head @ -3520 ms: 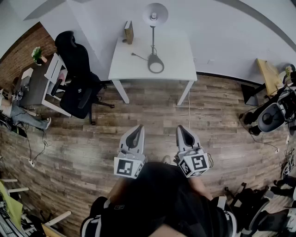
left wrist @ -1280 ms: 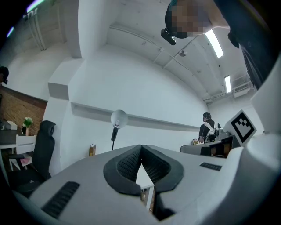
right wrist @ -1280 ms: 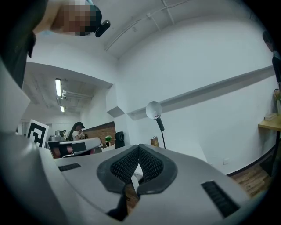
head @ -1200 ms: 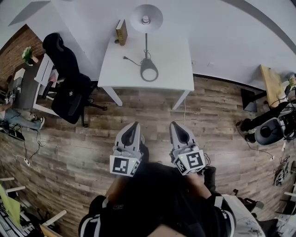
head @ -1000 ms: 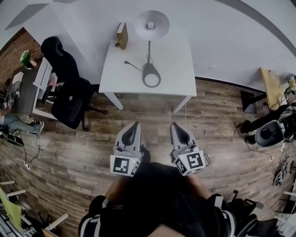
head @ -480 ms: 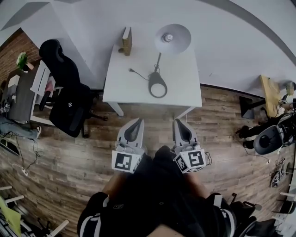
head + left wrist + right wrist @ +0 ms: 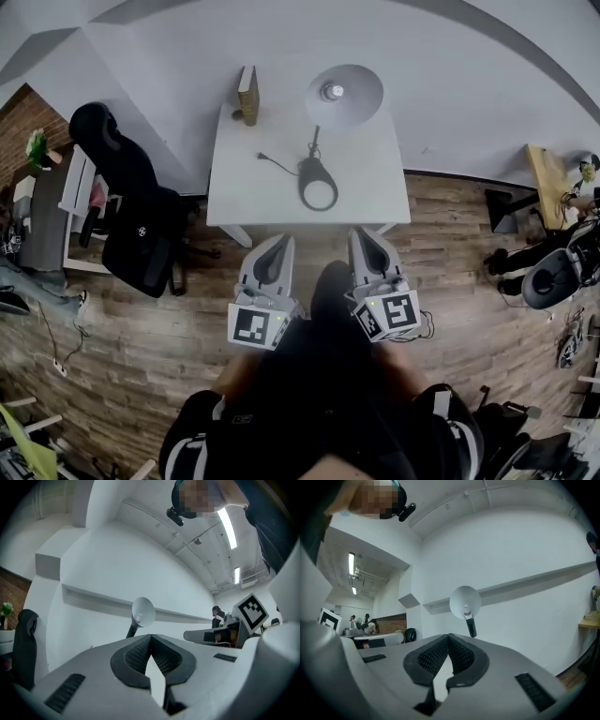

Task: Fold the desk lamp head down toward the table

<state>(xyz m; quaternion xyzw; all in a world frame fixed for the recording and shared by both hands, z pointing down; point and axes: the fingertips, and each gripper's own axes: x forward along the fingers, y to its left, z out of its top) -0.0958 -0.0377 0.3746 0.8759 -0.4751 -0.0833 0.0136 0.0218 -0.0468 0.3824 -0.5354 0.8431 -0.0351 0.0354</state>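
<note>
The desk lamp stands upright on the white table [image 7: 375, 178]: its round white head [image 7: 344, 94] faces up and toward me on a dark stem above a ring-shaped base [image 7: 318, 184]. My left gripper [image 7: 281, 244] and right gripper [image 7: 364, 236] are both shut and empty, held side by side just short of the table's front edge. In the left gripper view the lamp head [image 7: 143, 612] shows just above the closed jaws of the left gripper [image 7: 150, 637]. The right gripper view has the lamp head [image 7: 465, 602] above the right gripper [image 7: 448, 636].
A book [image 7: 247, 94] stands upright at the table's back left, and the lamp's cable with its plug [image 7: 262, 157] lies loose on the top. A black office chair [image 7: 131, 187] is left of the table. A wooden shelf [image 7: 546, 159] and equipment stand at the right.
I have walked toward the table, which now lies closer and lower in the head view. Both grippers moved forward with me to its front edge, still shut.
</note>
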